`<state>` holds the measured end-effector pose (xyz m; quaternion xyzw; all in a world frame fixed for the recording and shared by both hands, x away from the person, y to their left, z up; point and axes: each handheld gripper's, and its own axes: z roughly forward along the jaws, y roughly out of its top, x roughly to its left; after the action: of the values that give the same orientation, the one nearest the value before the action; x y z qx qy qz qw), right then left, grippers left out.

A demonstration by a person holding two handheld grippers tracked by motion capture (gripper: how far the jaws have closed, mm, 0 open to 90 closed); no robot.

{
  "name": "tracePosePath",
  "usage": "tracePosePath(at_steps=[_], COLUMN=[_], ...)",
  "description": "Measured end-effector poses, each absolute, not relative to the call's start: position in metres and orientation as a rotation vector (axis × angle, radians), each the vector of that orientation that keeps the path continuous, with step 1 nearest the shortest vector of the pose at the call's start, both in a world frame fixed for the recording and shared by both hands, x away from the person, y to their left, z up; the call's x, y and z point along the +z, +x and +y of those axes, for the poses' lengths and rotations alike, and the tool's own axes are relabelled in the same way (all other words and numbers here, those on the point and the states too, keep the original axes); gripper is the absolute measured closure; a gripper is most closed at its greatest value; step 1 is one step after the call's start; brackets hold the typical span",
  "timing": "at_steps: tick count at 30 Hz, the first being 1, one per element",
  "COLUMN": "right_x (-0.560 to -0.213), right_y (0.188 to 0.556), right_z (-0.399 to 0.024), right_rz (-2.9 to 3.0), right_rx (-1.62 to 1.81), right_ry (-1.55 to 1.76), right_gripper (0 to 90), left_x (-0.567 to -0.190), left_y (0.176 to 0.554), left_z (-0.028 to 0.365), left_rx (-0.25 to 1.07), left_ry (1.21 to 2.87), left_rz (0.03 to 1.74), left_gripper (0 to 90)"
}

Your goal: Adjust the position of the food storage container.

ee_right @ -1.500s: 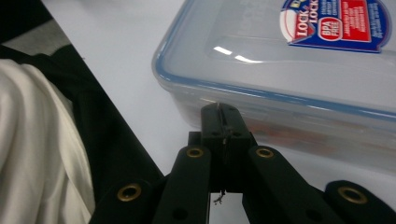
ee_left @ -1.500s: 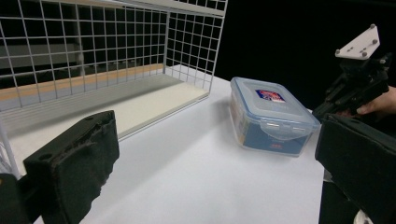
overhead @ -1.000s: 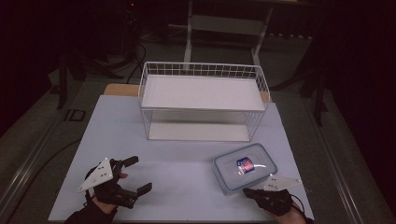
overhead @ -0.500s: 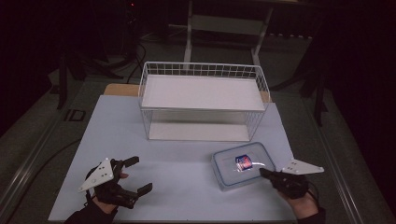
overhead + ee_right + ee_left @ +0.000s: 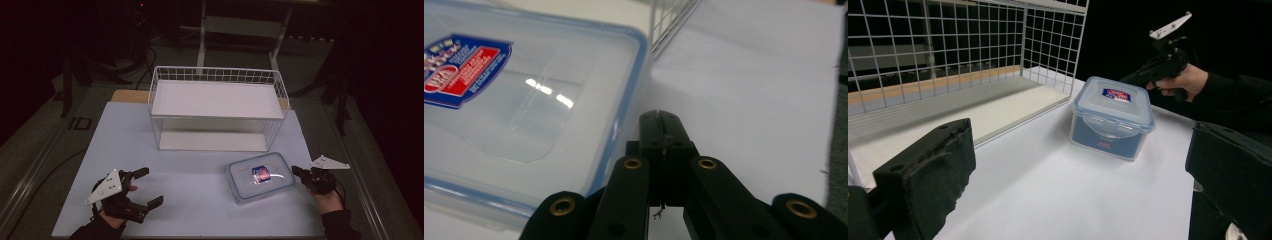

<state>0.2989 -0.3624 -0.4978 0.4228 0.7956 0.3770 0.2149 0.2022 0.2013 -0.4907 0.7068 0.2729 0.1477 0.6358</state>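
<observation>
Plainly, the thing to be handled here is the clear plastic container (image 5: 261, 177), a box with a blue-rimmed snap lid and a red and blue label on top, standing on the white counter (image 5: 190, 170) in front of the wire basket (image 5: 217, 107) and toward the person's right. It looks rigid and smooth, and through the wall in the left gripper view (image 5: 1111, 117) nothing bulky can be made out inside, so I judge it light, perhaps empty; that cannot be settled from here. Hard, glossy plastic of this sort is likely to slip between jaws, and a light box will skate across the counter if nudged from 1 side only. The best places to take hold, in my judgement, are the raised lid rim or 1 of the latch flaps on the sides, where a lip gives the jaws something to catch; the flat lid top offers nothing. The right gripper (image 5: 300, 173) sits at the right edge of the box, its 2 jaws pressed together with nothing between them, tip just beside the lid rim in the right gripper view (image 5: 659, 131); whether it touches the box I cannot tell. The left gripper (image 5: 145, 187) rests well apart from the box on the counter's near left, jaws spread wide and empty, pointed toward the container. The basket is stiff wire with a white shelf, unlikely to shift.
</observation>
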Motion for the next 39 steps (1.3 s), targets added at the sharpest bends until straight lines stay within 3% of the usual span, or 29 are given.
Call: tracePosePath(at_steps=[39], right_x=[-0.493], right_y=[0.260], right_z=[-0.272], right_rz=[2.493], right_rx=[1.201], right_ry=[0.873], right_gripper=[90.0], left_x=[-0.491], left_y=[0.202], left_z=[0.198], left_rx=[0.314], left_ry=[1.630], left_rz=[0.597], left_gripper=[0.0])
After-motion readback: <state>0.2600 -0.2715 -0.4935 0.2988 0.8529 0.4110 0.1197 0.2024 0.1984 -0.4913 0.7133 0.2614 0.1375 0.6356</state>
